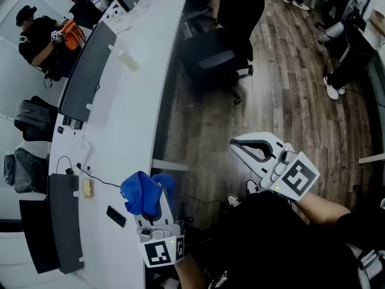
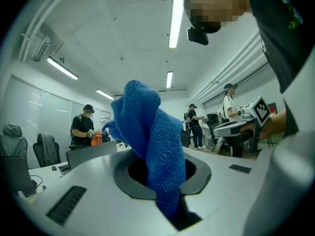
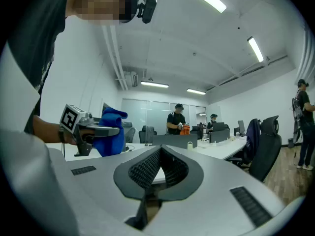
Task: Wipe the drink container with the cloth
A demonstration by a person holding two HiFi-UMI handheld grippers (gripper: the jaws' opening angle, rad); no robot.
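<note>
The left hand-held gripper [image 1: 156, 214] is closed on a blue cloth [image 1: 142, 191], which bunches up out of its jaws and hangs over the near edge of the long white table [image 1: 129, 119]. In the left gripper view the cloth [image 2: 147, 127] fills the gap between the jaws of the left hand-held gripper [image 2: 157, 173] and rises in a twisted fold above them. The right hand-held gripper [image 1: 240, 144] is held out over the wooden floor [image 1: 289, 101], to the right of the table, and is apart from the cloth. Its own view shows the right hand-held gripper [image 3: 158, 157] with its ribbed pads pressed together and nothing between them. A pale bottle [image 1: 127, 60] is on the table far along from the person, well apart from both grippers; whether it stands or lies I cannot tell. A dark phone [image 1: 116, 216] lies on the table just left of the cloth. An office chair [image 1: 216, 56] stands beside the table, and a person [image 1: 37, 36] is at the far left
</note>
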